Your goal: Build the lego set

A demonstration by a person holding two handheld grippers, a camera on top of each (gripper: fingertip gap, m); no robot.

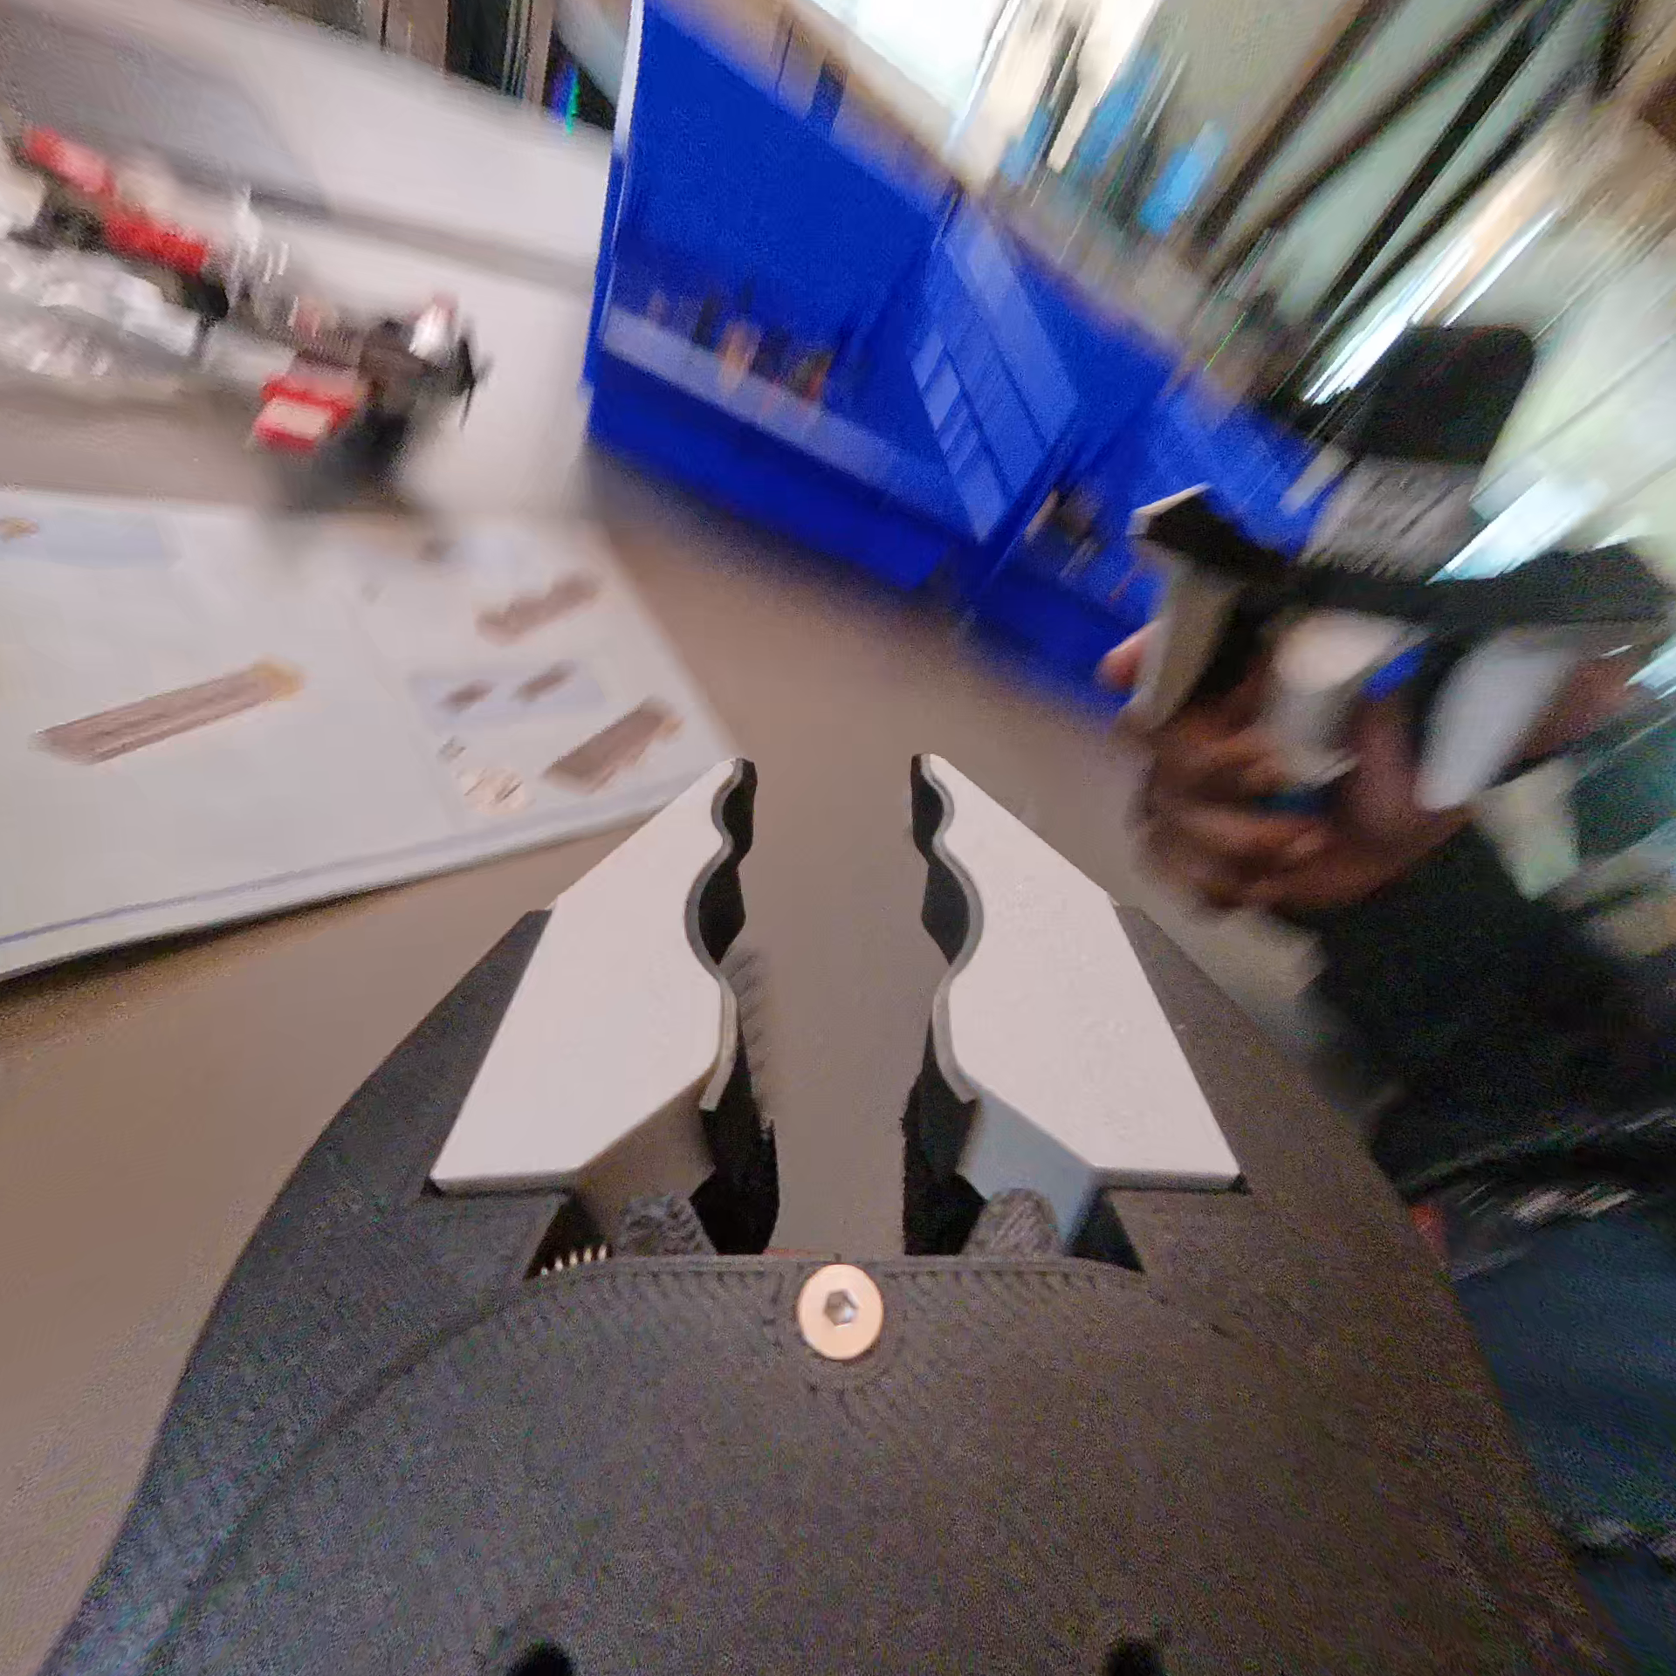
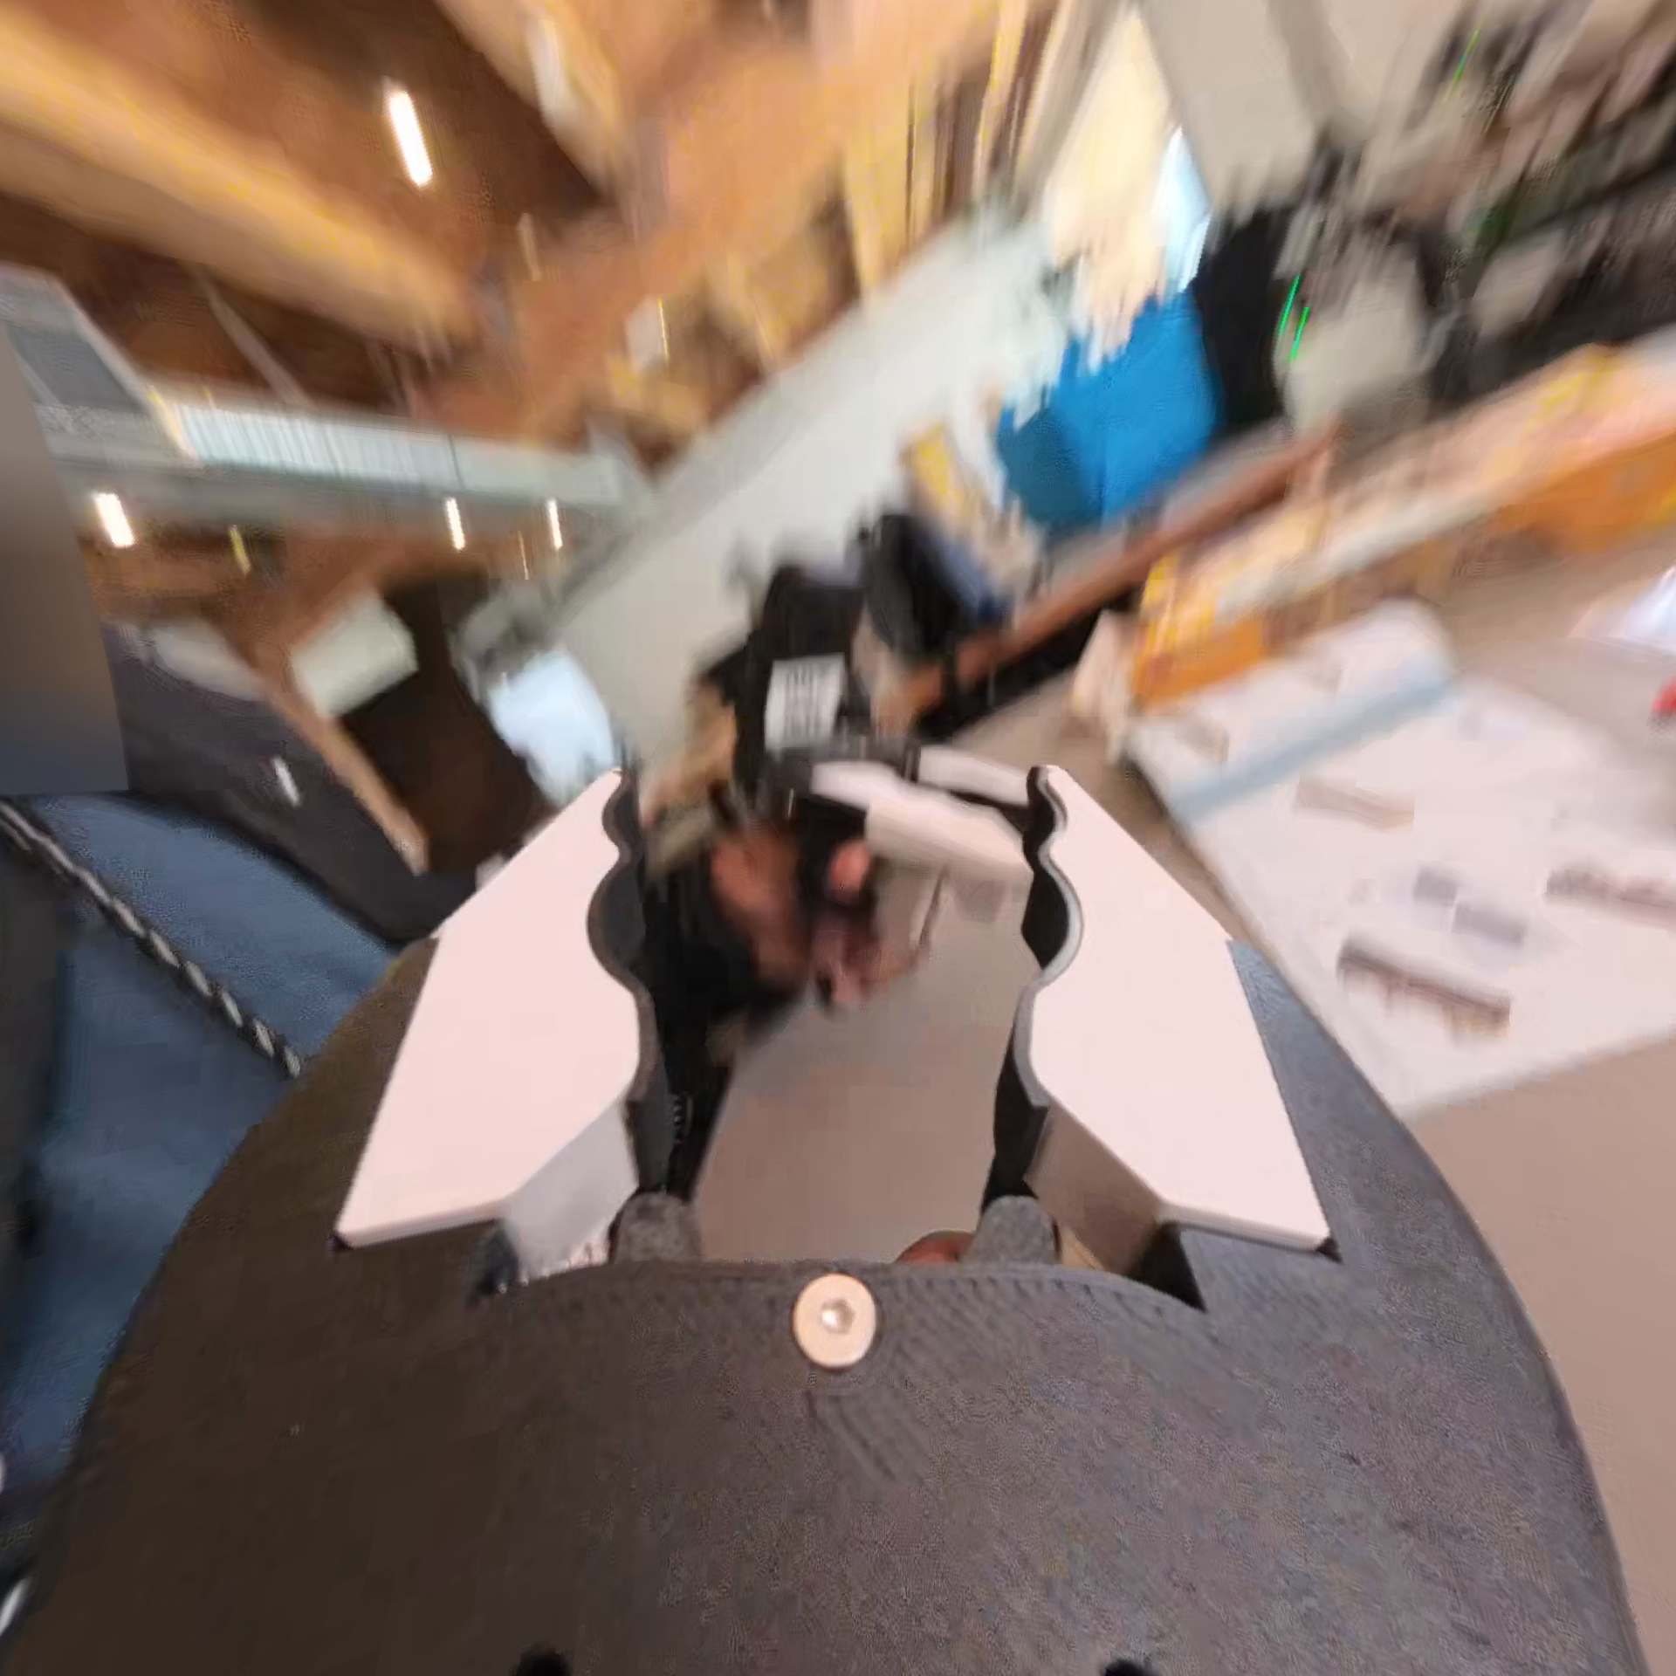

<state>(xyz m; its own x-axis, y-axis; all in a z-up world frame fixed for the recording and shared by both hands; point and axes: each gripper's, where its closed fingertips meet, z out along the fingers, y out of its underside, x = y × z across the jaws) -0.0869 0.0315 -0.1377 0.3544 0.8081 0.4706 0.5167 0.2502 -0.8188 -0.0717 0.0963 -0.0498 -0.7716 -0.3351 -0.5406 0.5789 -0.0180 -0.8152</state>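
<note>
Both the left claw (image 1: 833, 780) and right claw (image 2: 830, 794) hang released and empty beside the open white paper instruction booklet (image 1: 272, 689); beyond it, the blurred red-and-black lego model (image 1: 308, 399) waits on the brown table (image 1: 816, 653), likely between steps.

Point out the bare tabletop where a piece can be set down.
Bare table runs between the instruction sheet and the blue box, down past the open left gripper. More lies near the sheet's front edge. Crowded: the blurred red and black parts behind the sheet.
</note>
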